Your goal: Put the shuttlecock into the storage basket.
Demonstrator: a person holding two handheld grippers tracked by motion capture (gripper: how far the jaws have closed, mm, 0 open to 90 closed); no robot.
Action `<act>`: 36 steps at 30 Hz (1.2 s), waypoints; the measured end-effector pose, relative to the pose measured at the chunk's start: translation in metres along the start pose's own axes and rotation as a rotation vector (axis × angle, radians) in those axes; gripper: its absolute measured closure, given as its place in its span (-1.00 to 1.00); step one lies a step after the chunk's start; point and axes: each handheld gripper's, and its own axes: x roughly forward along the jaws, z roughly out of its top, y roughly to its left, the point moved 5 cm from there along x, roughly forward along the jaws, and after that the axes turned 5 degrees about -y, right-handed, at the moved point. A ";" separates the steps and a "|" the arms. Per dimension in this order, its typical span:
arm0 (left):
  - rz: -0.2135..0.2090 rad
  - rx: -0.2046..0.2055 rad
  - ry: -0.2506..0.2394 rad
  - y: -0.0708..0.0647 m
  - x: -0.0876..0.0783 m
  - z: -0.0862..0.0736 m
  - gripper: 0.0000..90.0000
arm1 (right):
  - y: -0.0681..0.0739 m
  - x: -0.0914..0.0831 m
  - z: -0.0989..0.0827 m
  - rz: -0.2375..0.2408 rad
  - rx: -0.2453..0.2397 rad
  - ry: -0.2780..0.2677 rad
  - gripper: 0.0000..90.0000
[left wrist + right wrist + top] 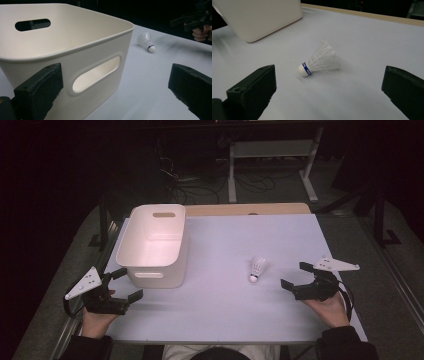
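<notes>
While both hands rest low at the near table edge, the right gripper (294, 276) points at the birdie (257, 268), jaws wide open and holding nothing. The birdie lies on its side just ahead of those jaws, not touching. The left gripper (126, 284) is open too, its jaws just beside the bin (150, 274).

I am looking at a white plastic bin (152, 245) sitting on the left part of the desk (225, 310), its open top showing an empty inside and a slot handle in each end wall. Beyond the desk's far wooden edge (247, 209), a white metal frame (272, 160) is standing on the dark floor, with cables (195, 182) lying around its feet.
</notes>
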 end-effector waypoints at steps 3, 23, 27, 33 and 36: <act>-0.001 -0.001 0.001 0.000 0.000 0.000 -1.00 | 0.000 0.000 0.000 0.002 0.000 0.001 -1.00; -0.006 0.004 0.006 0.000 0.000 0.000 -1.00 | 0.003 -0.001 0.000 0.000 -0.007 0.011 -1.00; -0.009 0.004 0.006 0.000 0.000 0.000 -1.00 | 0.003 0.000 -0.001 -0.001 -0.006 0.017 -1.00; -0.008 0.003 0.005 -0.001 -0.001 -0.001 -1.00 | 0.004 0.000 0.001 -0.003 -0.014 0.033 -1.00; -0.009 0.006 0.009 -0.001 -0.001 -0.001 -1.00 | 0.004 0.000 0.003 -0.007 -0.015 0.044 -1.00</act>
